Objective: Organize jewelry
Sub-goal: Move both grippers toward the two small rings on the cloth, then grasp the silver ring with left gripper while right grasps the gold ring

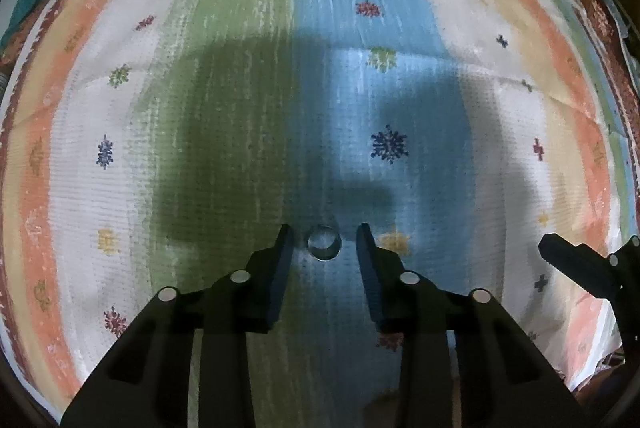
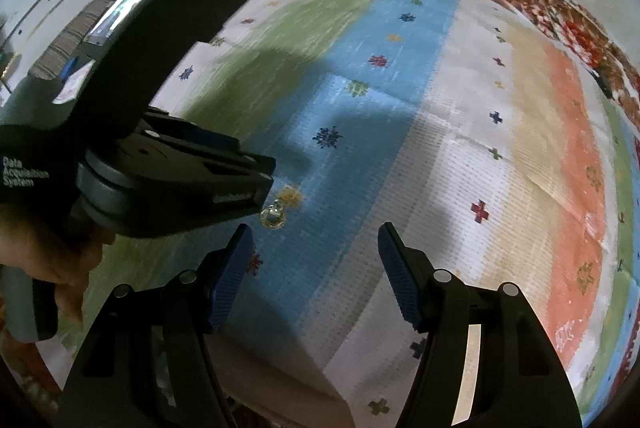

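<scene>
While ring (image 1: 323,242) lies between fingers, left claw (image 1: 325,240) gapes

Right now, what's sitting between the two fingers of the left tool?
A small ring lies on the striped cloth between the open left tool's fingers, seen in the left wrist view.

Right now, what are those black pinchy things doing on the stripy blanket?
A person holds a pincher tool in each hand. The left gripper is open, with a small clear ring lying on the striped cloth between its fingertips; it does not look pinched yet. The right gripper is open too, holds nothing, and sits beside it. From the right-hand camera the ring shows just under the left tool.
</scene>
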`<state>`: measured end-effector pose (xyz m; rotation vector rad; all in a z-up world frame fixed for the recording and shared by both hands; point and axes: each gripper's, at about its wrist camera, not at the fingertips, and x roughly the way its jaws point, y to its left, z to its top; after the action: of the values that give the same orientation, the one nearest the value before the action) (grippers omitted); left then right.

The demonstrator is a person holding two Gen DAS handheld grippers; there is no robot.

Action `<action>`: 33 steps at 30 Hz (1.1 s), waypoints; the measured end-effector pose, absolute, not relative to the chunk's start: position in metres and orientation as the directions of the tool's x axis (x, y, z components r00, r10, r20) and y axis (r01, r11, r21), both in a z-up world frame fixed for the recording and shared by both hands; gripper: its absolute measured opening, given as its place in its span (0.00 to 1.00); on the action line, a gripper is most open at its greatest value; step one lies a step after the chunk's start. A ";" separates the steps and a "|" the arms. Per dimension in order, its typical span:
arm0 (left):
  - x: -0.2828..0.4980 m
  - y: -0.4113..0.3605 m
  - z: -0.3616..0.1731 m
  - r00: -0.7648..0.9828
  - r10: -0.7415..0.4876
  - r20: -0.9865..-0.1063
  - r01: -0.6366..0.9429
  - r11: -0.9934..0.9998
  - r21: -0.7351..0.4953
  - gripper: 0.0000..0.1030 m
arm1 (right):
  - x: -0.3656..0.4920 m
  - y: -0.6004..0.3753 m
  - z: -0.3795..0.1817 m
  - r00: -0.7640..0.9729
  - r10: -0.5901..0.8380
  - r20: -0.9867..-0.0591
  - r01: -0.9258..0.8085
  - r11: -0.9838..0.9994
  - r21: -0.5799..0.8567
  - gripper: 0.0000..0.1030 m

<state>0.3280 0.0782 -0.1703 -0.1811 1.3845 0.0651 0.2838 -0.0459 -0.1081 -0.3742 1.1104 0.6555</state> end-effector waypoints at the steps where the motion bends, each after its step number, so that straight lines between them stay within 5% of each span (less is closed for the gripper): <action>1: 0.329 0.078 -0.172 0.183 -0.061 -0.981 -0.153 0.984 -0.090 0.27 | 0.285 -0.044 -0.109 0.283 0.299 -0.911 -0.657 0.753 0.043 0.63; 6: 0.329 0.083 -0.172 0.181 -0.063 -0.981 -0.155 0.984 -0.092 0.18 | 0.289 -0.037 -0.112 0.265 0.306 -0.914 -0.674 0.737 0.051 0.63; 20: 0.321 0.132 -0.163 0.220 -0.089 -0.971 -0.258 0.955 -0.146 0.18 | 0.302 -0.013 -0.133 0.168 0.270 -0.948 -0.718 0.692 0.070 0.63; 24: 0.321 0.144 -0.163 0.224 -0.103 -0.969 -0.274 0.948 -0.164 0.18 | 0.311 -0.008 -0.140 0.151 0.244 -0.958 -0.710 0.701 0.067 0.53; 33: 0.321 0.164 -0.165 0.225 -0.102 -0.969 -0.278 0.946 -0.164 0.18 | 0.308 0.010 -0.156 0.098 0.211 -0.973 -0.744 0.665 0.069 0.50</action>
<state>0.3211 0.1637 -0.1650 -0.3328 1.3459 0.1242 0.3081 0.0100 -0.1565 -0.5111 1.2888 0.7536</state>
